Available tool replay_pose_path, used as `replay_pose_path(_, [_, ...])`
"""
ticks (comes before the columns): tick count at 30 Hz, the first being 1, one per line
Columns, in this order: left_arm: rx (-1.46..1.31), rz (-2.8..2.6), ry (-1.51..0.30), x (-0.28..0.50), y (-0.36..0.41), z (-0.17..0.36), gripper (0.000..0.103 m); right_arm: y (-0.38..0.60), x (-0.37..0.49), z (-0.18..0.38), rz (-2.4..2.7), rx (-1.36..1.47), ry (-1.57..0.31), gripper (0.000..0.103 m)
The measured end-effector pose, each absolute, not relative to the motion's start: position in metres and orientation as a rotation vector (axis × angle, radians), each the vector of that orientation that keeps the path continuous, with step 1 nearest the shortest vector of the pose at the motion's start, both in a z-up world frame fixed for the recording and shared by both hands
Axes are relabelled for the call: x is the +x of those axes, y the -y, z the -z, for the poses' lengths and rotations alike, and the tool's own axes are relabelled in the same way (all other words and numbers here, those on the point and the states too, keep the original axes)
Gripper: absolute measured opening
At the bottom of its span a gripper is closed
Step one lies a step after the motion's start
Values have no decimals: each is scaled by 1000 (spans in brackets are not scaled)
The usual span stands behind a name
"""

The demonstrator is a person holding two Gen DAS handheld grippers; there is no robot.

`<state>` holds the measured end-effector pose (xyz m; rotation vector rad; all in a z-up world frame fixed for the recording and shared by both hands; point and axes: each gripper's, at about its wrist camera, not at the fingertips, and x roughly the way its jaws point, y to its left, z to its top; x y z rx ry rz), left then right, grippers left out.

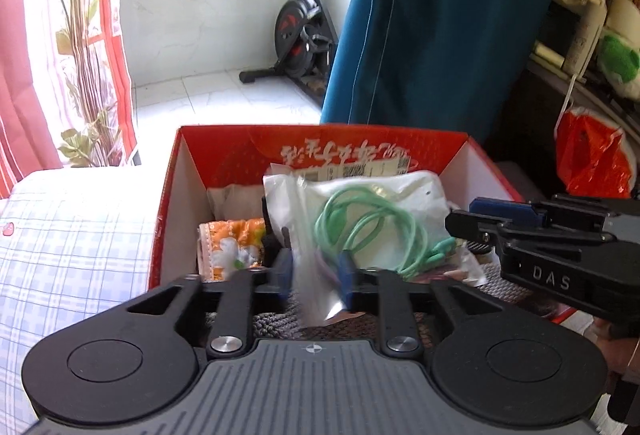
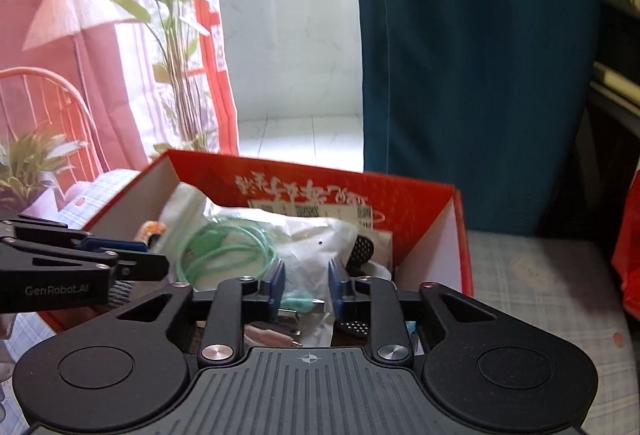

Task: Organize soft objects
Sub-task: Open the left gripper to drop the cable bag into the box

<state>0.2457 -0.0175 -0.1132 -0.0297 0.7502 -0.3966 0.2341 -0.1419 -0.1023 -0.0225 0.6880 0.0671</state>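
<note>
Both pairs of blue-padded fingers stand partly open over an open red cardboard box point(image 1: 188, 171). Between the left gripper point(image 1: 314, 275)'s fingers point(image 1: 283, 271) hangs the near edge of a clear plastic bag point(image 1: 360, 203); the film lies in the gap, blurred, and the pads do not appear to press on it. The bag holds a coiled mint-green cable point(image 1: 372, 231) and rests inside the box just ahead of the fingertips, on top of the other contents. Left of those fingers, deeper in the box, lies an orange-and-white patterned cloth point(image 1: 232, 247), and beyond it some pale fabric point(image 1: 234, 197). Below the fingers, at the near end of the box, a grey knitted textile point(image 1: 276, 323) shows.

The right gripper point(image 2: 307, 289) is also parted to a narrow gap, its fingers point(image 2: 277, 285) straddling the white plastic of the same bag point(image 2: 312, 247) without clearly clamping it. The green cable point(image 2: 224, 247) sits just ahead and to the left of these fingertips. A black dotted item point(image 2: 362, 249) lies just right of the fingers; what it is cannot be told. Behind the bag, a printed label point(image 2: 316, 211) leans on the far wall of the box point(image 2: 424, 207).

Each gripper shows at the other's side, close beside it. The box stands on a checked cloth surface point(image 2: 540, 275).
</note>
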Motion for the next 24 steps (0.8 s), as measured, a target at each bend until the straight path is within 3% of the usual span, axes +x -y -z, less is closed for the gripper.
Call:
replay_pose_path(1, [-31,401,-737,241,17,110,44,142,231,99,-68,-24,-683,24])
replay_pose_path(6, [-3,421,-673,214,13,93,52,142,206,85,-76,-9,-654,29])
replay_pose_path(16, [-23,457,-638,157,-12,88,52,140,144,73,-99,12,-603,29])
replay_pose_path(24, [0,470,-683,123,-26,118,52,146,94,90,-104,32,-621,32])
